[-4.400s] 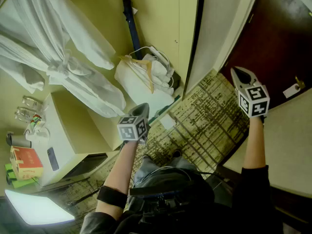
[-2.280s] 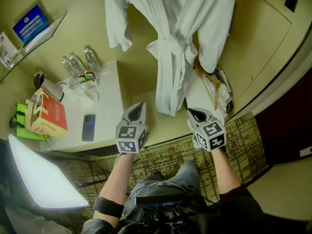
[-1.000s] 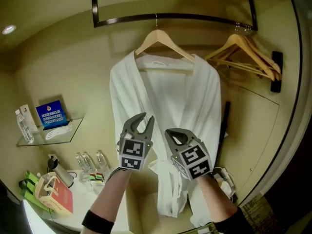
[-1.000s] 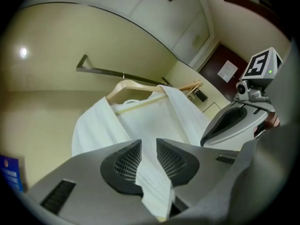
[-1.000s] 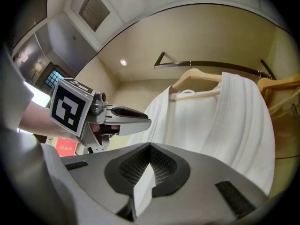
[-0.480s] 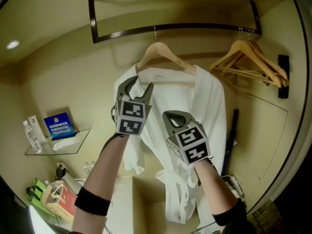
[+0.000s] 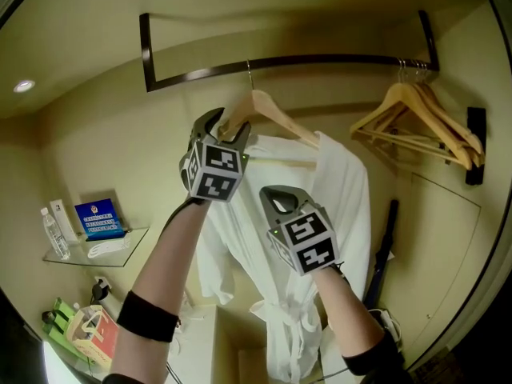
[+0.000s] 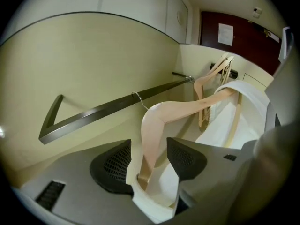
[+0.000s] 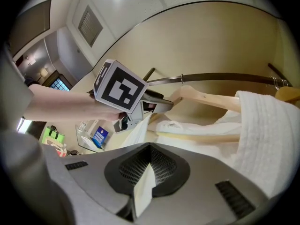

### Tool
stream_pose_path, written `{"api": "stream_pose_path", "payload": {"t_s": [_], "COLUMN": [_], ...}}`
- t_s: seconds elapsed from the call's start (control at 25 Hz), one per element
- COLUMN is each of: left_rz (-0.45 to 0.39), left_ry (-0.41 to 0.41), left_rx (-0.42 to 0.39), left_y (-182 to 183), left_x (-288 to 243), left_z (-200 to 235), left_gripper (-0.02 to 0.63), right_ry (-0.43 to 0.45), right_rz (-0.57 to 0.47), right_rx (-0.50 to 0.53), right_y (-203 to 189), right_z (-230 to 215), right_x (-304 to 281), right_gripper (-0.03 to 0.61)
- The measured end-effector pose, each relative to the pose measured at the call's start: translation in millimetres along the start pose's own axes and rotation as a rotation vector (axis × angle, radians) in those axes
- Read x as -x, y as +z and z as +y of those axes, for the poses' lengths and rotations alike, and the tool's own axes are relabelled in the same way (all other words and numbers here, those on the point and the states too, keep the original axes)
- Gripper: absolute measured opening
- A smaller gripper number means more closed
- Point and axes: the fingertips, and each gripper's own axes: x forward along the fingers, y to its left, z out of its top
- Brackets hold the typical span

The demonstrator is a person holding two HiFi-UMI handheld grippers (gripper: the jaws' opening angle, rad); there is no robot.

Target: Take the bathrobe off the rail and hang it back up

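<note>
**Presently: bathrobe (image 7: 340, 214) hanging on the rail (image 7: 320, 58), left gripper (image 7: 226, 126) at the hanger (image 7: 276, 112)**

Head view. The white bathrobe is hanging from a wooden hanger, which is hooked over the dark rail. The left gripper is reaching up to the hanger's left shoulder, its two fingers standing on either side of the wood. The right gripper (image 7: 278, 198) is hovering lower, in front of the robe's chest. Spare wooden hangers (image 7: 416, 114) are hanging at the rail's right end, well apart from the robe. A glass shelf (image 7: 88, 250) with a blue card (image 7: 94, 218) is sitting low on the left wall.

Left gripper view. The left gripper (image 8: 150, 161) has just been opening and its jaws are standing released. The hanger's (image 8: 154, 125) arm and the robe's (image 8: 243, 121) shoulder edge are lying between the pads, which are not pressing on them. The hanger's hook is sitting over the rail (image 8: 112, 104). The spare hangers (image 8: 211, 78) are showing further along.

Right gripper view. The right gripper (image 9: 149, 165) is keeping its jaws clenched together. A pale wedge is showing at the seam below the pads; whether it is cloth cannot be told. Beyond it, the left gripper (image 9: 161, 104) is meeting the hanger (image 9: 211, 97) under the rail (image 9: 225, 77), and the robe (image 9: 262, 135) is draping at the right.
</note>
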Motion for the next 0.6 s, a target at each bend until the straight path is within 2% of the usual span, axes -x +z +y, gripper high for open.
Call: {"api": "stream_pose_path", "payload": {"t_s": [0.44,0.6], "left_rz": [0.052,0.058], "left_ry": [0.015,0.014], "left_rx": [-0.047,-0.071], "left_y": [-3.7,-3.0], "left_x": [-29.9,-33.6], "left_z": [-0.9,-3.4], "left_gripper": [0.239,0.173], "right_ry": [0.061,0.074], "right_rz": [-0.021,-0.027], "right_rx": [-0.001,0.002], "right_y": [-4.1,-4.0], "right_z": [-5.7,-7.2], "right_x": [-4.9,-3.9], "right_gripper": [0.017,0.017]}}
